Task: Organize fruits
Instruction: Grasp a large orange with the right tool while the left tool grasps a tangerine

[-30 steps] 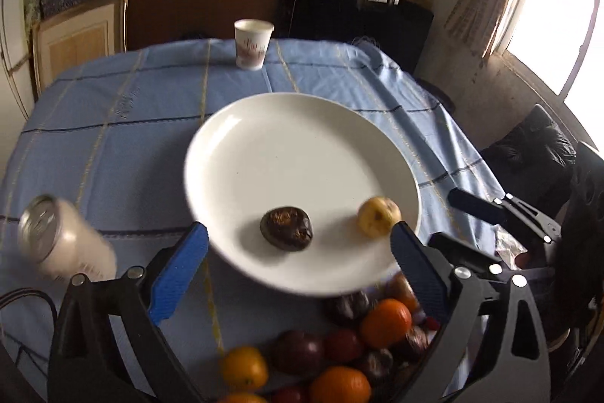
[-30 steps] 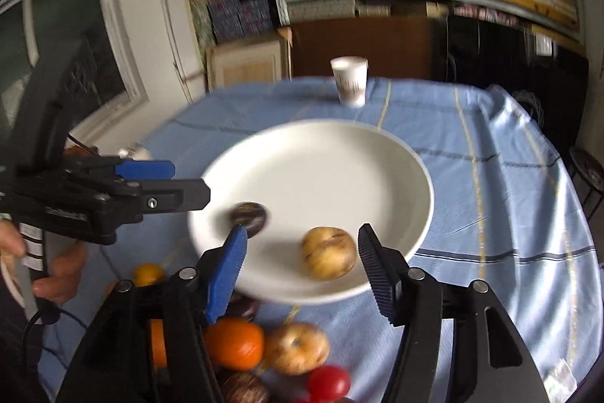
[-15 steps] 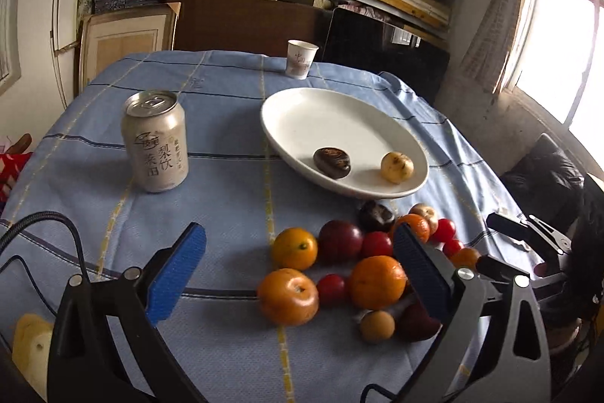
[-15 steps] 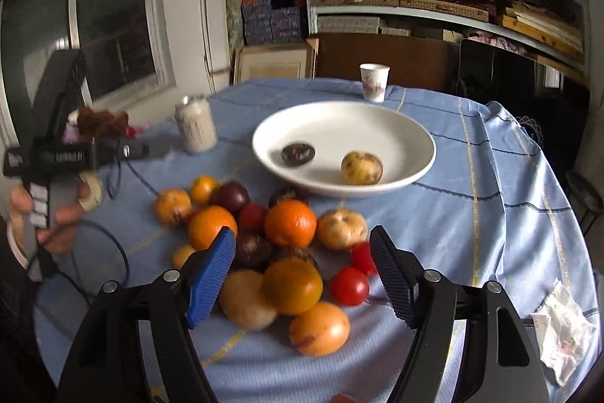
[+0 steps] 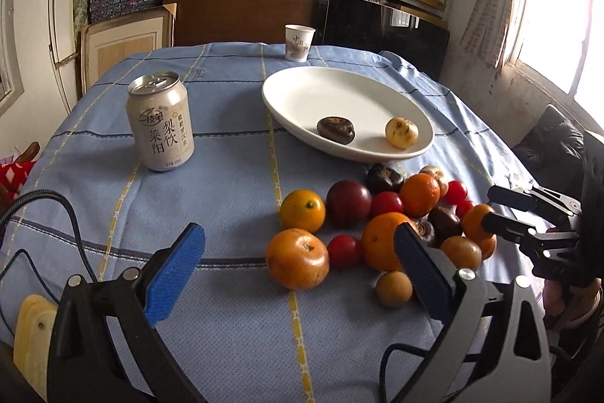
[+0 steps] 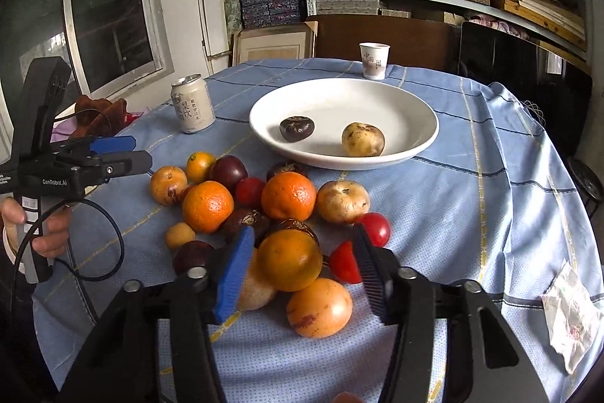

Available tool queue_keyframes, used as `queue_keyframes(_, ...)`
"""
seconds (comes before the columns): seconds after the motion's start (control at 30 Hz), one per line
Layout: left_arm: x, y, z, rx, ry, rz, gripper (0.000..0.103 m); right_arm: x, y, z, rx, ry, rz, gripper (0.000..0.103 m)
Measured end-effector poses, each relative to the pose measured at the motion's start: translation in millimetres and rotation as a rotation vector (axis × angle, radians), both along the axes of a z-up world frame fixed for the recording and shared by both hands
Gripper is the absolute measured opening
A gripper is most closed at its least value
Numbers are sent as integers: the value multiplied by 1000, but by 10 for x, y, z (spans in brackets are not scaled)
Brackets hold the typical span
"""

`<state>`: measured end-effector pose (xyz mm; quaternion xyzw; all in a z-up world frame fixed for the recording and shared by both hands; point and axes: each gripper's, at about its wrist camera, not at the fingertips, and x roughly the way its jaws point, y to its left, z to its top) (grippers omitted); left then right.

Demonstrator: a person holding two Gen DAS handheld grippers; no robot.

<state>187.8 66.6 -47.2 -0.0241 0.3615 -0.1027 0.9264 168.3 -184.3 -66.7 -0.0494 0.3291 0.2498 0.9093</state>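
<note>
A white plate on the blue tablecloth holds a dark fruit and a pale yellow fruit. In front of it lies a pile of several oranges, tomatoes and dark fruits. My right gripper straddles an orange fruit at the pile's near side. Its jaws are closing, and a gap still shows at the right pad. My left gripper hangs wide open at the pile's left edge, holding nothing.
A drink can stands left of the plate. A paper cup sits at the table's far edge. A crumpled tissue lies near the right edge. A person's hand grips the left tool, trailing a cable.
Both grippers have drawn back from over the plate to the fruit pile and sunk lower. The right jaws have narrowed around the orange fruit. The left jaws stay wide.
</note>
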Motion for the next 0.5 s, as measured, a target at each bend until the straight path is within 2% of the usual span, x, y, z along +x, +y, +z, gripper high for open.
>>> queue_keyframes(0.37,11,26,-73,-32,33,-8,98,48,71,-80,-5,62,38,51)
queue_keyframes(0.43,22,31,-86,-41,42,-7,98,55,59,-89,2,70,32,41)
queue_keyframes(0.5,26,30,-91,-40,42,-6,98,70,36,-93,15,79,28,39)
